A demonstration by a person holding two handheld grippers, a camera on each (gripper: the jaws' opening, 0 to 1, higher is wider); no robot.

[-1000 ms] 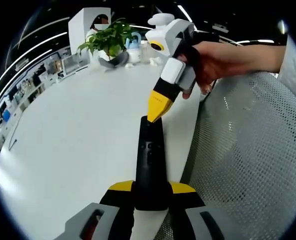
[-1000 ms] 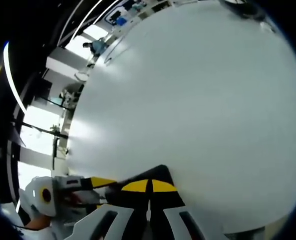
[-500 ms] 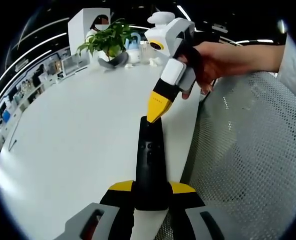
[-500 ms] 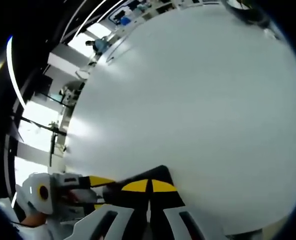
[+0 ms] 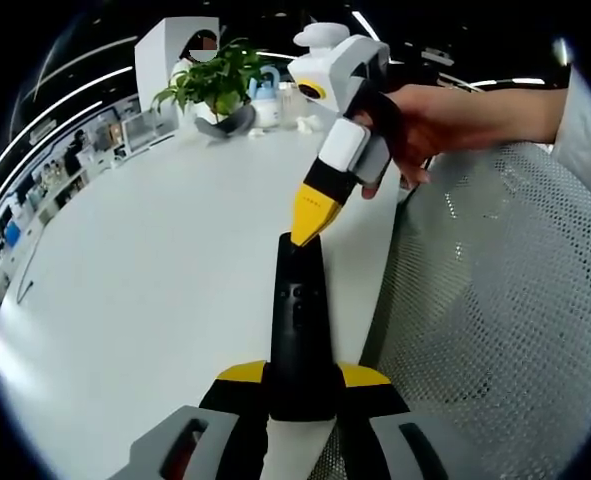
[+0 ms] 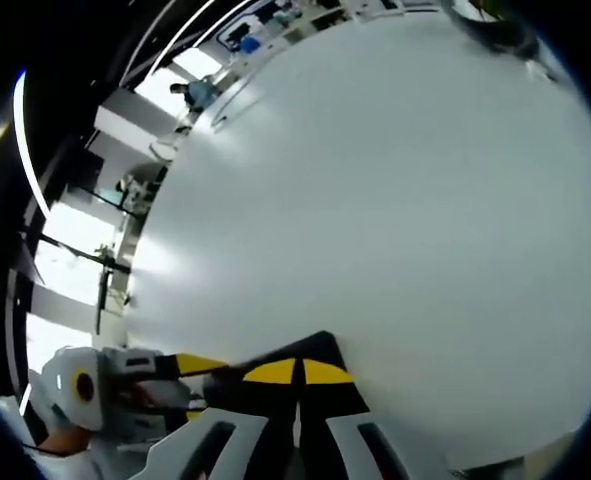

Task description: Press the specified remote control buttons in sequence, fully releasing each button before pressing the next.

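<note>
A black remote control (image 5: 299, 320) lies lengthwise between the jaws of my left gripper (image 5: 301, 376), which is shut on its near end. Round buttons show on the middle of its top face. My right gripper (image 5: 310, 222) comes down from the upper right in a person's hand (image 5: 445, 115). Its yellow jaws are shut, and the tip rests at the remote's far end. In the right gripper view, my right gripper (image 6: 297, 372) points its shut yellow tips down onto the dark end of the remote (image 6: 320, 347). The left gripper (image 6: 165, 372) reaches in from the lower left.
The white table (image 5: 145, 270) spreads to the left and far side. A potted plant (image 5: 218, 78) and small white items stand at its far end. A grey mesh chair (image 5: 495, 300) is close on the right, past the table's edge.
The right gripper's tip has edged very slightly left at the remote's far end. The remote and the left gripper have held still.
</note>
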